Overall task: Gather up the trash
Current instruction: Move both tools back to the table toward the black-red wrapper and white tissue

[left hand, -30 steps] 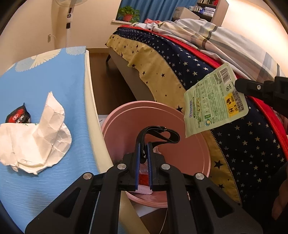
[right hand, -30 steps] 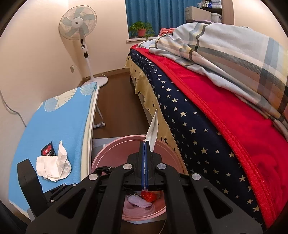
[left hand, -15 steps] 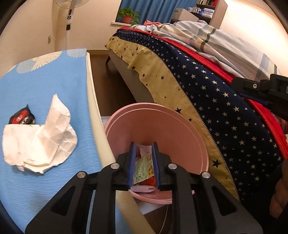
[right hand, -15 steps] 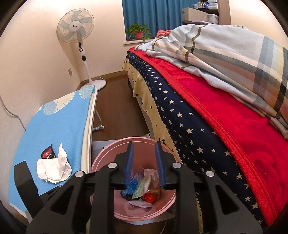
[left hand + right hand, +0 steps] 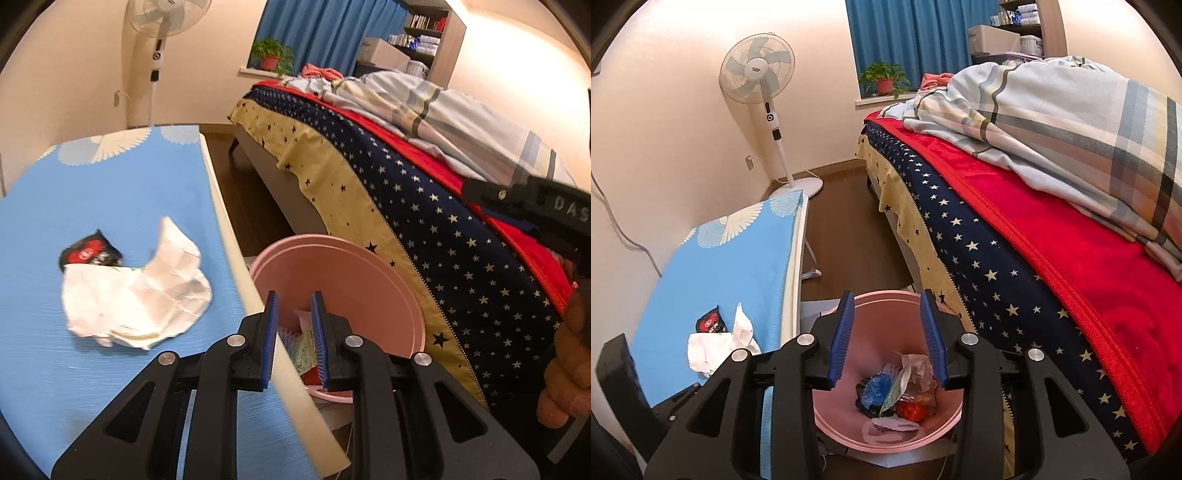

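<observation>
1. Below the right gripper (image 5: 888, 338), at the lower centre of the right wrist view, stood the pink bin (image 5: 951, 417), and only this view looked right down into it: a blue crumpled wrapper (image 5: 875, 387), a green-printed packet (image 5: 894, 392) on edge, a red wrapper (image 5: 911, 410) and pale tissue (image 5: 918, 367).
2. The right gripper's blue-padded jaws were opening, with nothing between them; the rubbish lay well beneath.
3. At the lower centre of the left wrist view, the left gripper (image 5: 293, 339) stood slightly parted and empty, over the cream edge of the blue-covered table (image 5: 110, 192) and the bin (image 5: 354, 273) beside it.
4. That view alone showed the other device from outside: black housing (image 5: 535, 206) at the right edge and a hand (image 5: 565, 365) at the lower right.
5. On the table, in the left half of both views, lay the uncollected trash: a crumpled white paper (image 5: 136, 299), creased, one corner sticking up, and a black and red snack wrapper (image 5: 90, 254) touching its far edge.
6. Only the right wrist view showed the whole standing fan (image 5: 757, 70).
</observation>
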Tool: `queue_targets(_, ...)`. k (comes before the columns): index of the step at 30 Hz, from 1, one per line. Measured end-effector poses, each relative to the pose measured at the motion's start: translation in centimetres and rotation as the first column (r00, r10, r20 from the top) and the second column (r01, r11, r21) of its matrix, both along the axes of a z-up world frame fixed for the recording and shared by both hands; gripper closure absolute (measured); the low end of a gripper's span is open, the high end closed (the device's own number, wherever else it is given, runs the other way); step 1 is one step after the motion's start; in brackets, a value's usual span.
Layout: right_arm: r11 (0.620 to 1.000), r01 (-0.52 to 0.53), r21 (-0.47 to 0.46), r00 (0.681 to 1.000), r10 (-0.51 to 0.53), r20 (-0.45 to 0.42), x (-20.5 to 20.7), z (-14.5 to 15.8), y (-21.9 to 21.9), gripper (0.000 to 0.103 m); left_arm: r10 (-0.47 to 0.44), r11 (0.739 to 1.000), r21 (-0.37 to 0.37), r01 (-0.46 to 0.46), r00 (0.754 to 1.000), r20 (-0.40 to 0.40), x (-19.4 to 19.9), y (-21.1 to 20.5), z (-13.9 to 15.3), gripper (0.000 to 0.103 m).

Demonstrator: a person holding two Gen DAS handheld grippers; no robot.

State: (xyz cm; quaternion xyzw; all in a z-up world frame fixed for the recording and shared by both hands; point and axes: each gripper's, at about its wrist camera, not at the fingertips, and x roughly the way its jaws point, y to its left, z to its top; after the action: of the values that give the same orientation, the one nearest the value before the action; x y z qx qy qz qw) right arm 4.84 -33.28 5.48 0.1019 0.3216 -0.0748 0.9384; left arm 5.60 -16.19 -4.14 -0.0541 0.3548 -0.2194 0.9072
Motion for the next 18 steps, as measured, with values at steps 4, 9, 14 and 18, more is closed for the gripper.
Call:
queue_targets(4,0.999,-0.035,0.019,0.999,0.035,0.012,0.2,-0.2,1.0,0.065,0.032,0.999,-0.007,-0.032,0.999,0.022,-0.5,1.5,0.6,0.085)
queue_targets(9,0.994,-0.106,0.04,0.994,0.105,0.018,1.1,-0.9,3.7,0.065,0.127,0.992,-0.025,-0.126,0.99,0.063,-0.8,4.8,1.6,0.085)
queue_targets(14,0.982,-0.182,0.058,0.983,0.181,0.022,2.1,-1.9,6.6,0.065,0.271,0.962,-0.056,-0.268,0.96,0.069,-0.6,9.2,1.9,0.085)
queue_targets(18,0.971,-0.223,0.089,0.975,0.223,0.009,3.5,-3.0,8.4,0.065,0.381,0.923,-0.076,-0.377,0.923,0.05,-0.4,12.4,1.6,0.085)
